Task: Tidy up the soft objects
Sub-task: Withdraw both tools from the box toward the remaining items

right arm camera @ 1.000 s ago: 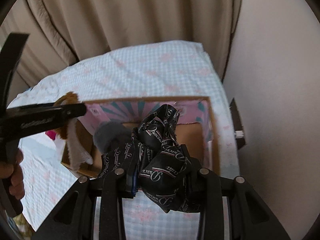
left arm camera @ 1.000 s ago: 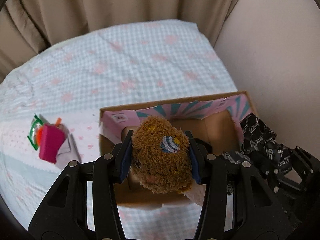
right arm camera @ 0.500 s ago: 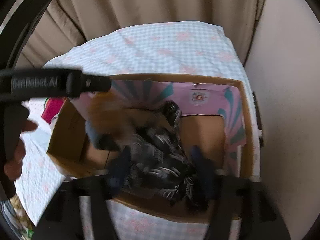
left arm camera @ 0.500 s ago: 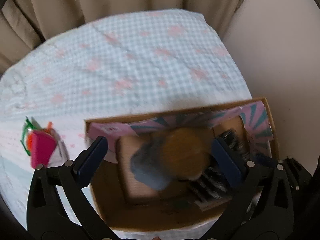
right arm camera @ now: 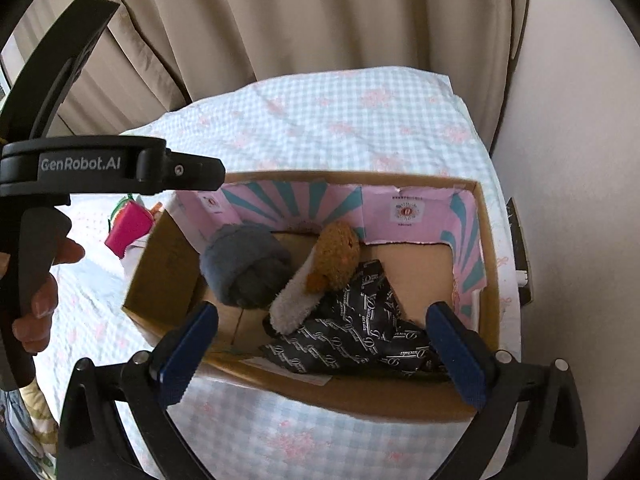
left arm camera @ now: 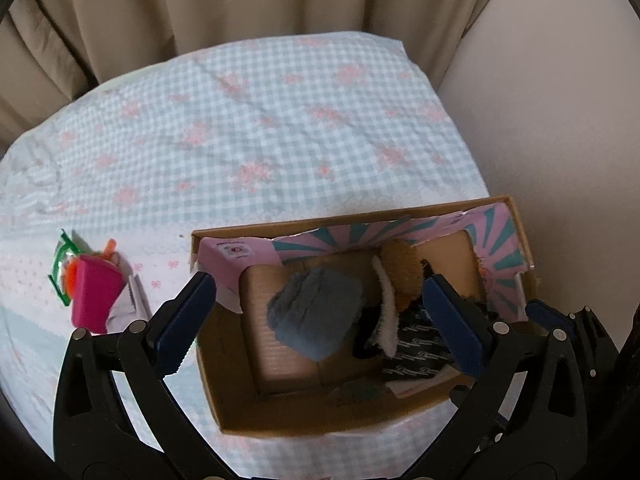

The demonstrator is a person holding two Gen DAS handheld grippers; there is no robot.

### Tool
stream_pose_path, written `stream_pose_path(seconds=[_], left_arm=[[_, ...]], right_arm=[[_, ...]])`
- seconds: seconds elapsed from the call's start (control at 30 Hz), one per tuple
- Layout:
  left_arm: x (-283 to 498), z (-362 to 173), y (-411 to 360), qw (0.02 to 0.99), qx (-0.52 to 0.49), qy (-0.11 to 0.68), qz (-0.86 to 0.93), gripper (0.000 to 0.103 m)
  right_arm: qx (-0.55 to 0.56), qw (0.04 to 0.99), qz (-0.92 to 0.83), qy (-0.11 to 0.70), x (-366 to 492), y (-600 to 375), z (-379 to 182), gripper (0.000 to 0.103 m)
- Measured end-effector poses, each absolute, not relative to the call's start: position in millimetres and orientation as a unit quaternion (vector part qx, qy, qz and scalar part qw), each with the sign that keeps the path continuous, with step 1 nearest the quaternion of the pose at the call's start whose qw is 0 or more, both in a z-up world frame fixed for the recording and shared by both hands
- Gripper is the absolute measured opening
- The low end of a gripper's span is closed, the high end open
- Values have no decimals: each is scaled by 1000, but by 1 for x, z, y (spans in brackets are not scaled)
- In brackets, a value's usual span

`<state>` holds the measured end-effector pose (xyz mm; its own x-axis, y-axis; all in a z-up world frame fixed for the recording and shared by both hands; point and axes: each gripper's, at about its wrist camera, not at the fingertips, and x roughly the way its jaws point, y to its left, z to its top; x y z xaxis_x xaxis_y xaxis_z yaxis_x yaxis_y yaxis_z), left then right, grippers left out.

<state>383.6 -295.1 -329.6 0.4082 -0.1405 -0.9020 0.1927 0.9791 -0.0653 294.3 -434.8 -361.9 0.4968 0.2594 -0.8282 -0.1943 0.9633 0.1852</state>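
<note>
Both grippers have let go since a second ago: bear and black cloth are now down in the box, no longer clamped. Left gripper jaws spread wide, holding nothing, hovering over the box's near-left part. Right gripper also wide apart and empty, above the box's near wall.

Bear: brown head toward the box's far wall, white fuzzy part trailing toward the near-left; long axis runs diagonally, far-right to near-left. It lies roughly mid-box, resting on the cloth's left edge.

Cloth: crumpled, printed with white script, long axis roughly along the near wall, filling the near-right part of the box floor.

Grey plush sits left of the bear, touching it, near the box's left wall.

Box is on the checked cover, at its right edge. Pink item lies on the cover left of the box, apart from it.
</note>
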Motion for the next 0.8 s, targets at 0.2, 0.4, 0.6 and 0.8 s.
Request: stream_pose_path(seconds=[0.2,0.4,0.6,0.8], left_arm=[[365,-287,-292,851,17,513,-108,103],[334,-233,-276,868,-1,484,-114,103],[294,-182,-249,886,-3,449,-115,103],[244,-143,-209,904,-21,410,-118,103]], right_arm=[[28,870,120,477,283,-431,-327,103],[20,882,96,460,263,-426,-278,103],[39,893,80,442,235,-417,-229,103],[56,916,35,395,198,-402,-183,103]])
